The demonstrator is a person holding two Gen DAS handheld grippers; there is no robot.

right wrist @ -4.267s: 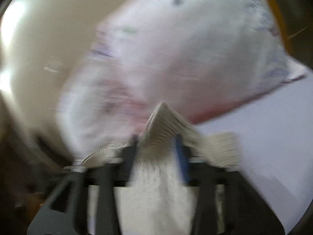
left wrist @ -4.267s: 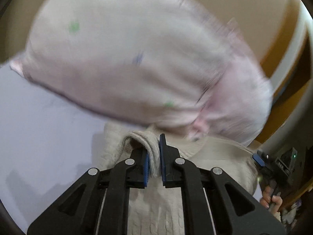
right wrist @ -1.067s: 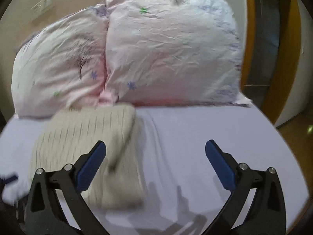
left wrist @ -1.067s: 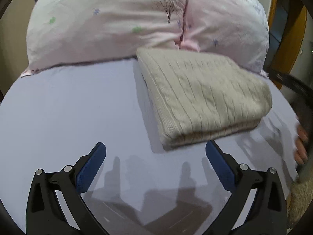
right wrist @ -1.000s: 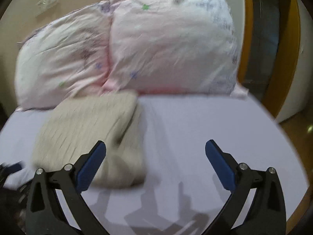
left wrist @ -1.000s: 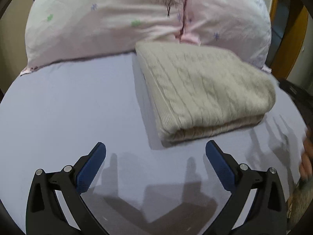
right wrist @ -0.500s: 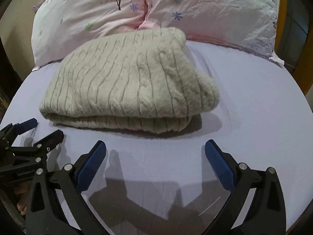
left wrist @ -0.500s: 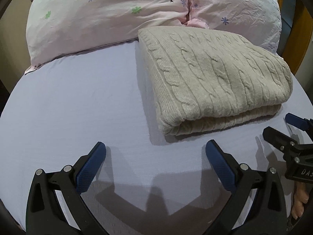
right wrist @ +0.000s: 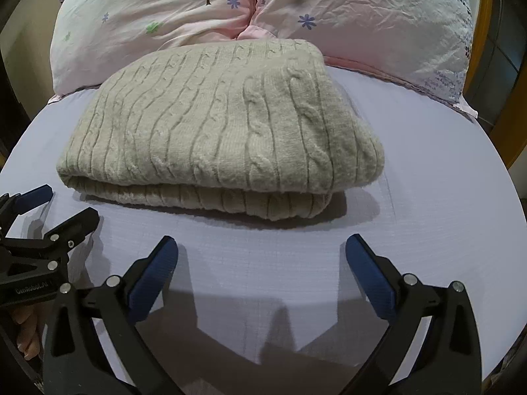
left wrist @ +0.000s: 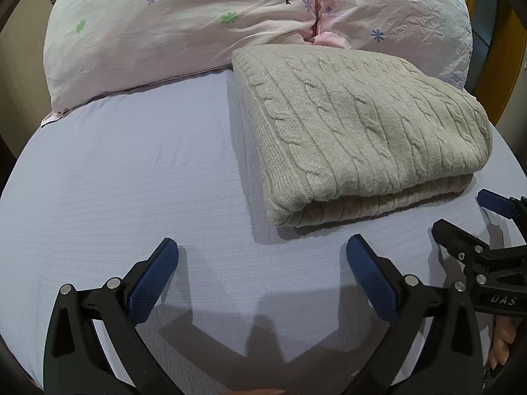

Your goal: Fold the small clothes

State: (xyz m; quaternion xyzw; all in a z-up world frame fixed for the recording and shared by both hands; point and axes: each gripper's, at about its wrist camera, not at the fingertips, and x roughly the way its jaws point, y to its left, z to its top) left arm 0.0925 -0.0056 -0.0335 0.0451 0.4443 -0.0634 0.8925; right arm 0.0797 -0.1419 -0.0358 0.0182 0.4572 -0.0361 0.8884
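A beige cable-knit sweater [left wrist: 362, 135] lies folded in a thick rectangle on the lavender bed sheet [left wrist: 131, 171], its far edge against the pillows. It also shows in the right wrist view [right wrist: 224, 125]. My left gripper [left wrist: 262, 253] is open and empty, above the sheet just in front of the sweater's near left corner. My right gripper [right wrist: 262, 250] is open and empty, in front of the sweater's folded near edge. Each gripper shows at the edge of the other's view: the right one [left wrist: 467, 217], the left one [right wrist: 59, 207].
Two pink floral pillows [left wrist: 184, 23] [right wrist: 362, 16] stand along the back of the bed. An orange wooden frame [left wrist: 507, 52] and a dark opening lie past the right side. The sheet [right wrist: 444, 164] runs flat to the bed's edges.
Both grippers let go of the sweater, opened and drew back to the near side of the bed. The sweater now lies folded and still; over the last half second the views barely shifted.
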